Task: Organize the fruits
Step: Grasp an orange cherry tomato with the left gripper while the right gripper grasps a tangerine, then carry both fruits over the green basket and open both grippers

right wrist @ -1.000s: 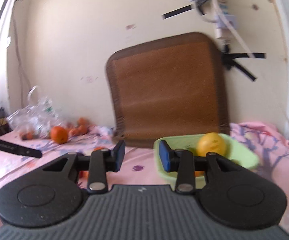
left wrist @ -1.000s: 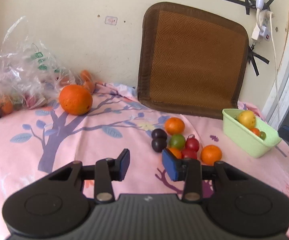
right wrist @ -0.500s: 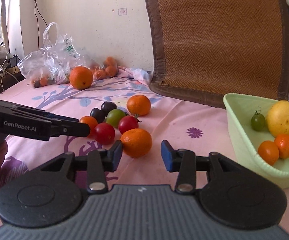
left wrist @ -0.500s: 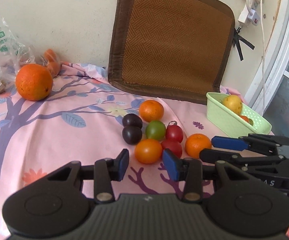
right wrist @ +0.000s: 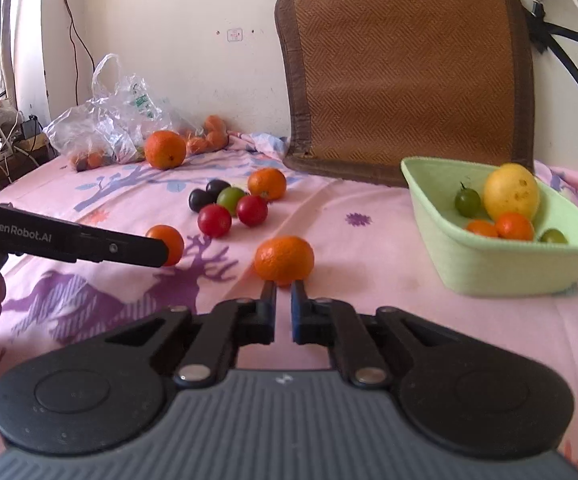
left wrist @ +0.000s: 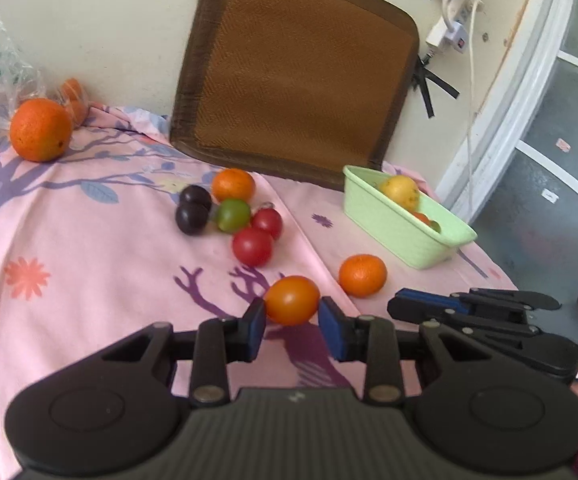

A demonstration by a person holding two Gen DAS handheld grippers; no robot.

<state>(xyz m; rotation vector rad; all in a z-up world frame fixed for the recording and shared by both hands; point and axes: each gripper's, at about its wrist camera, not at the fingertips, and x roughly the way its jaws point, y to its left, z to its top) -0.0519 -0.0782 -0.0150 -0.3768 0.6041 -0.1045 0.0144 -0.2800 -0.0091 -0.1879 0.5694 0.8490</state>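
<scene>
My left gripper (left wrist: 291,318) just closed onto an orange tomato (left wrist: 292,300); my right gripper (right wrist: 284,291) just snapped shut empty behind a mandarin (right wrist: 284,260). The plastic bag (right wrist: 107,126) blurs its fruit, all on a pink tree-print sheet (right wrist: 369,240).

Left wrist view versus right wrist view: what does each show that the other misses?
Only the left wrist view: both pads of the left gripper pressing on the orange tomato, the jaws having just been closing on it. Only the right wrist view: the right gripper seen along its own fingers, shut and empty just short of the mandarin, and a dark green tomato inside the green basket. Both: the mandarin, the basket with its yellow fruit, and the large orange.
</scene>
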